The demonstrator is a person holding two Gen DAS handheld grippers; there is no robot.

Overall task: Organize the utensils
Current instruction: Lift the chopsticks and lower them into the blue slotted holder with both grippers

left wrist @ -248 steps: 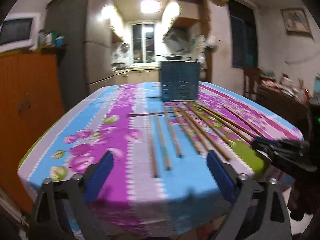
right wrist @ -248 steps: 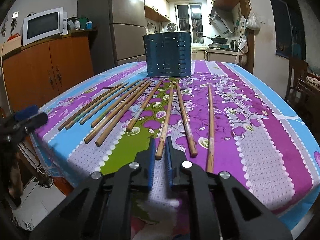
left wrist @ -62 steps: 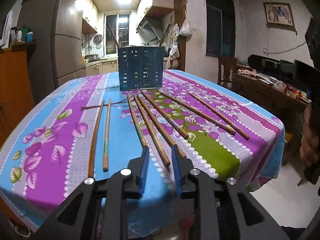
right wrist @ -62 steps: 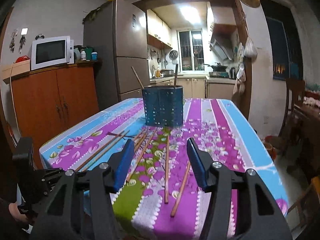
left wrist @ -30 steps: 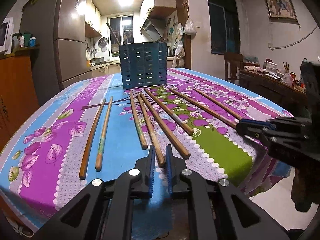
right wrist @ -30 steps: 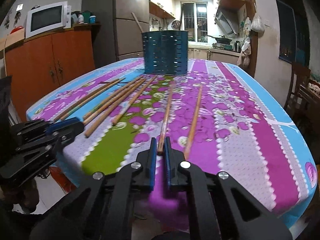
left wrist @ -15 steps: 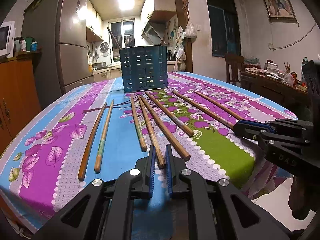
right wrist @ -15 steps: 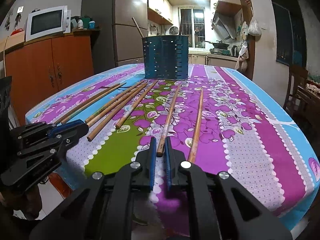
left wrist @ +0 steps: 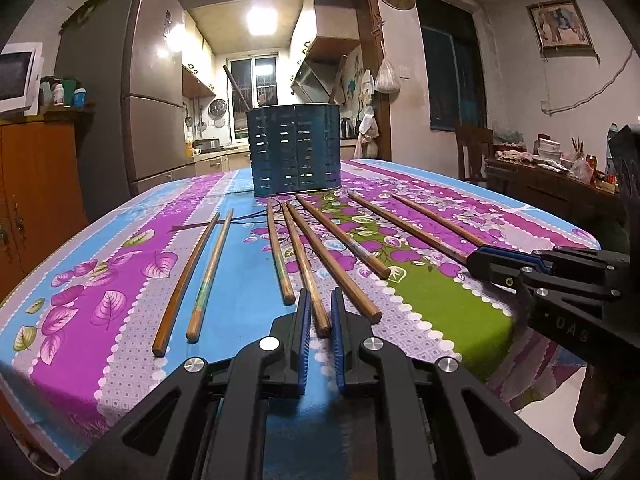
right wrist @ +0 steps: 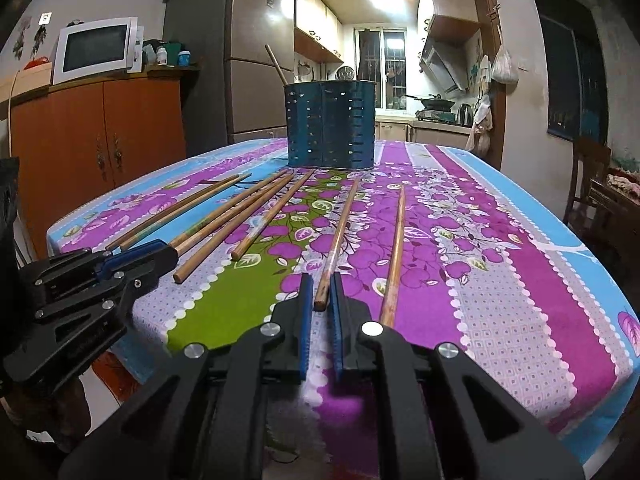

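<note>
Several long wooden chopsticks lie in a fan on the flowered tablecloth. A dark blue perforated holder (left wrist: 295,149) stands at the far end, also in the right wrist view (right wrist: 331,125), with two chopsticks standing in it. My left gripper (left wrist: 320,314) is shut on the near end of one chopstick (left wrist: 304,266) at the table's front edge. My right gripper (right wrist: 321,294) is shut on the near end of another chopstick (right wrist: 338,234). Both chopsticks still rest along the cloth. Each gripper shows in the other's view, the right one (left wrist: 504,262) and the left one (right wrist: 132,258).
The table (left wrist: 92,292) ends just under both grippers. An orange cabinet (right wrist: 96,140) with a microwave (right wrist: 96,50) and a tall fridge (right wrist: 248,64) stand to the left. A chair (left wrist: 474,152) and a cluttered sideboard (left wrist: 552,176) stand to the right.
Little has changed in the last second: both grippers stay shut on their chopstick ends. Two seconds ago the right gripper was open and farther back.
</note>
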